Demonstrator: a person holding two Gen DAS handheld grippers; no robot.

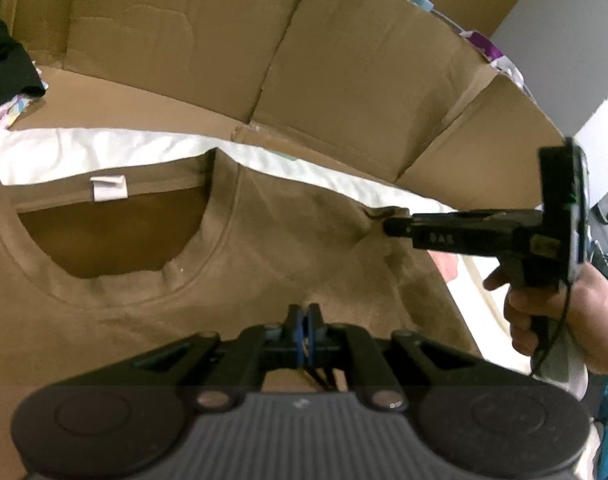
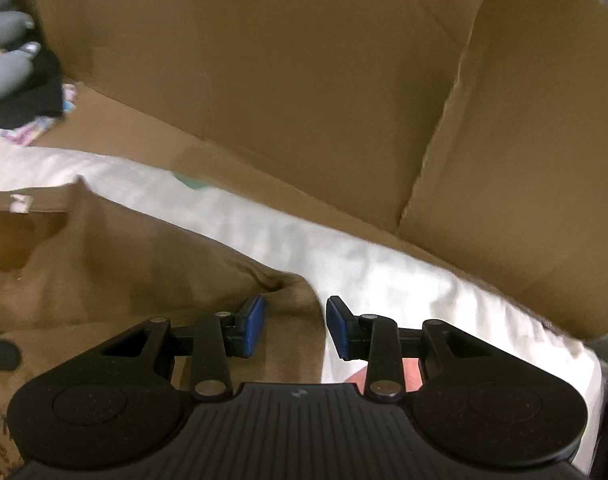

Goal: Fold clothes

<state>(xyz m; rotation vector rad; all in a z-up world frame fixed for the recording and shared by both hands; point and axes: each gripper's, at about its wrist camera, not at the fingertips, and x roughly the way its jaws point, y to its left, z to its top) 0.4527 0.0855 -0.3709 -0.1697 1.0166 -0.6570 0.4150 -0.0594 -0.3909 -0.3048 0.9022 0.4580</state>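
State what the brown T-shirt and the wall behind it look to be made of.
Brown T-shirt: soft matte knit, probably cotton, going by its ribbed collar and limp creases. Wall: plain corrugated cardboard, dull brown, with creased folds and raw-edged flaps.

Brown T-shirt point(image 1: 239, 264) lies spread, neckline (white tag inside) facing up, on white cloth.

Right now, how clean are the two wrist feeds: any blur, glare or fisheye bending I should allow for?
Left wrist view: fairly sharp on the brown shirt and its white neck label; dark corners, cardboard edges bowed by the lens, room at far right washed out. Right wrist view: softer, the white sheet smeared and overbright, the right gripper itself crisp.
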